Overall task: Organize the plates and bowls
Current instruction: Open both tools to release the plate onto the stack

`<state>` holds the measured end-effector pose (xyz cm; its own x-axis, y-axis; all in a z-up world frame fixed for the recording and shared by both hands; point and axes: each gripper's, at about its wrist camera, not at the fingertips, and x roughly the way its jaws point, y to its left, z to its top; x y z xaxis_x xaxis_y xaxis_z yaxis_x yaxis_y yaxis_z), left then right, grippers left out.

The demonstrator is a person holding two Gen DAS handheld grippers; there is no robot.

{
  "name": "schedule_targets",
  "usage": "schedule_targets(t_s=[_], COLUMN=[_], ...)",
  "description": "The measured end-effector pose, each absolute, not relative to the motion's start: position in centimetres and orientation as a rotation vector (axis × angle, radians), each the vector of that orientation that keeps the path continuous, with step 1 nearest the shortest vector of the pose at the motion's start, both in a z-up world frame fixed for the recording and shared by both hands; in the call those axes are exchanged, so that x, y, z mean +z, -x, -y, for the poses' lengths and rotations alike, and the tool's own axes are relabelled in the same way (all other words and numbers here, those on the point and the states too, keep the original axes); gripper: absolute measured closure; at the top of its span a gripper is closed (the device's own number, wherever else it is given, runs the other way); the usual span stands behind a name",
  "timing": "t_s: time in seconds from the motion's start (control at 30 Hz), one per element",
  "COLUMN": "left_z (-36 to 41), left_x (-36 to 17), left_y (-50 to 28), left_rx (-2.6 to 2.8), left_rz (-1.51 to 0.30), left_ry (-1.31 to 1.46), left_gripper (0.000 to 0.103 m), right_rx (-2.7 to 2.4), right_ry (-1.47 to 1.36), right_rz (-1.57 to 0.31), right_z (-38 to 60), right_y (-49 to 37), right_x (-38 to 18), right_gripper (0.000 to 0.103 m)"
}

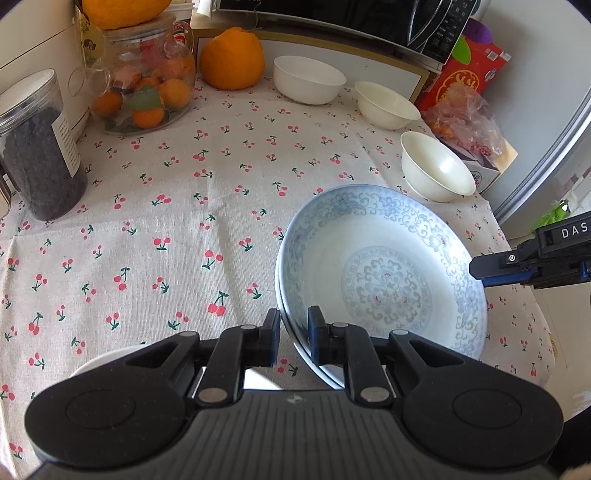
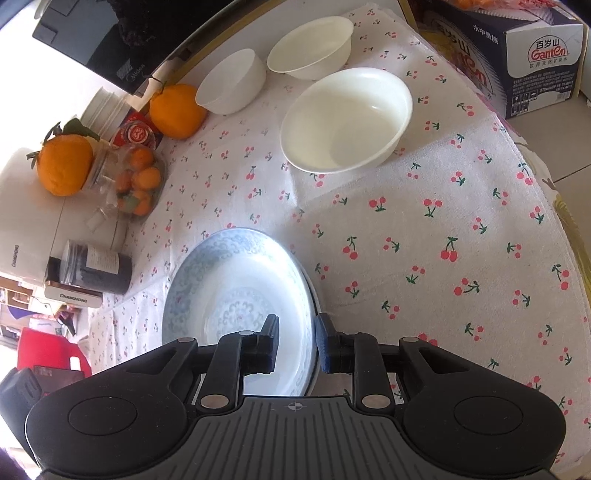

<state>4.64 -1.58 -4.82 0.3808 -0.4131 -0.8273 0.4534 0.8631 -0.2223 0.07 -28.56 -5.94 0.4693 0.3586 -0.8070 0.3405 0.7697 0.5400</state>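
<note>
- The blue-patterned plates [image 1: 384, 273] sit on the cherry-print tablecloth [image 1: 166, 206], just in front of the nearest white bowl [image 1: 436, 168]. Two rims show at the edge, so I count two plates stacked.
- The left gripper [image 1: 293, 332] has its jaws narrowly apart with the plates' rim between them. The pads look near or touching the rim, but whether they grip it firmly I cannot tell.
- The right gripper [image 2: 295, 338] straddles the opposite rim [image 2: 308, 295]. Its jaws are part open, with a visible gap on the inner side, so it is not clamped.
- Handling, as a judgement: glazed ceramic, stiff, fairly heavy for its thin edge, slippery and breakable. The rim is the only place to take hold. A grip on both sides should keep the stack level and stop the top plate sliding.
- Three white bowls stand beyond the plates, well apart from each other. The middle bowl [image 1: 386, 105] and the far bowl [image 1: 308, 79] lie toward the microwave [image 1: 351, 18].
- Past the bowls, on the plates' far left: two large oranges, one glass jug of small fruit and one dark-filled jar.
</note>
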Motion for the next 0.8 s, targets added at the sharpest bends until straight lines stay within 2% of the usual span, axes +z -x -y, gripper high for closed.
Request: schedule_targets(t_s=[0.07, 0.17, 0.23, 0.33, 0.43, 0.6, 0.8], left_z=[1.6, 1.4, 1.4, 1.3, 1.2, 0.8, 0.1], left_x=[-4.8, -4.5, -4.2, -3.7, -3.4, -2.6, -1.7], left_y=[-4.8, -4.7, -4.5, -4.1, -4.0, -3.8, -3.7], left_rx=[-0.556, -0.562, -0.57, -0.568, -0.576, -0.598, -0.602], left_rz=[-1.047, -1.038, -1.022, -0.991, -0.98, -0.964, -0.944], left_ry=[-0.036, -0.025, -0.033, -0.046, -0.056, -0.073, -0.095], left_gripper=[0.086, 0.072, 0.05, 0.03, 0.021, 0.009, 0.003], right_rx=[0.018, 0.025, 0.03, 0.033, 0.04, 0.05, 0.072], right_ry=[-0.724, -0.699, -0.672, -0.628, -0.598, -0.53, -0.447], right_rz=[-1.116, -1.111, -1.098, -1.082, -1.068, -1.039, -0.968], right_z=[28.4, 28.1, 27.9, 27.4, 26.9, 25.8, 24.2], right_y=[-0.1, 0.0, 0.0, 0.1, 0.2, 0.4, 0.9], right_x=[-6.0, -5.8, -5.4, -4.9, -4.6, -3.9, -2.7], right_gripper=[0.079, 0.062, 0.044, 0.034, 0.028, 0.028, 0.02])
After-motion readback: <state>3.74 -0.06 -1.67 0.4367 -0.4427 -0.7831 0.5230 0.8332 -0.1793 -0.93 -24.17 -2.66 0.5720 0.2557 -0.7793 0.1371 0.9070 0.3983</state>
